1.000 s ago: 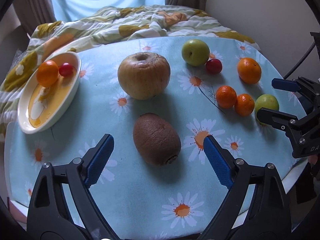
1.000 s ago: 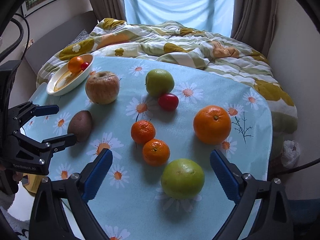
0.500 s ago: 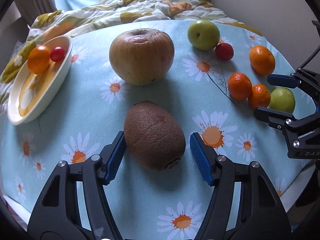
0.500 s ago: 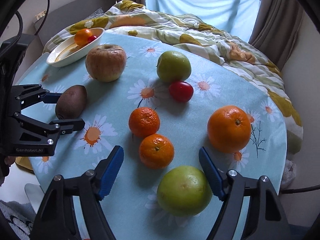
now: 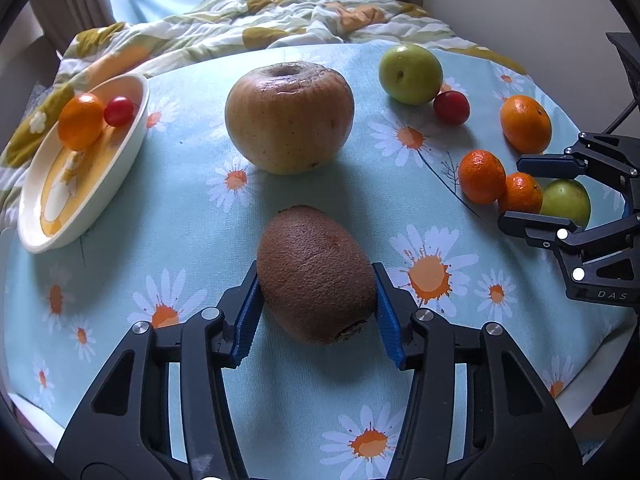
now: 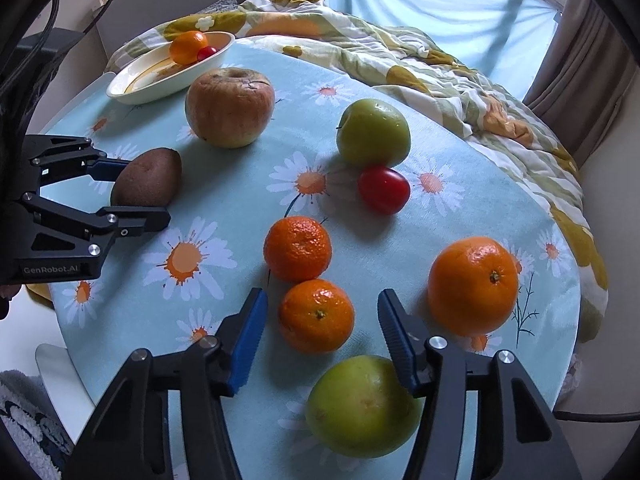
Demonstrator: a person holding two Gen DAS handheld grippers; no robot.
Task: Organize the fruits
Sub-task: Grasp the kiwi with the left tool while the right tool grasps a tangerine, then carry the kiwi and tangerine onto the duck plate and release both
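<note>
Left gripper [image 5: 316,312] down low over the daisy-print tablecloth [image 5: 192,232], and its jaws have just been closing. Both blue pads sit hard against the sides of the brown kiwi [image 5: 316,276], which lies on the cloth between them. That's a grip, pads on skin, kiwi not lifted.

Over to the right gripper [image 6: 320,336]: its jaws have just been closing too. A small mandarin [image 6: 316,316] sits between the fingers, with a gap on both sides, so nothing is squeezed there. The right pad lies against the top of the near green apple [image 6: 360,404]; whether it presses, I can't tell. So call those jaws part-open.

Reading the writing now: the left gripper's body, seen from the right wrist view, carries "GenRobot.AI". From the left wrist view, the right gripper's body shows "DAS", the rest cut off at the edge.

Moving outward. A second mandarin [image 6: 298,248] touches the first one. To the right of the pair, well clear, is a larger orange [image 6: 474,284]. Further back, a red cherry tomato [image 6: 384,190] nestles against a second green apple [image 6: 374,132].

Beyond the kiwi stands a big wrinkled yellow-brown apple [image 5: 290,116], stem hollow up. Far left, at the table's edge, is a white dish [image 5: 132,136] with a yellow inside, holding a small orange fruit [image 5: 80,122] and a little red tomato [image 5: 119,111], touching each other.

Behind the table lies a rumpled quilt [image 5: 280,20] in green, white and mustard, then pale blue curtains [image 6: 420,8] at the window.
</note>
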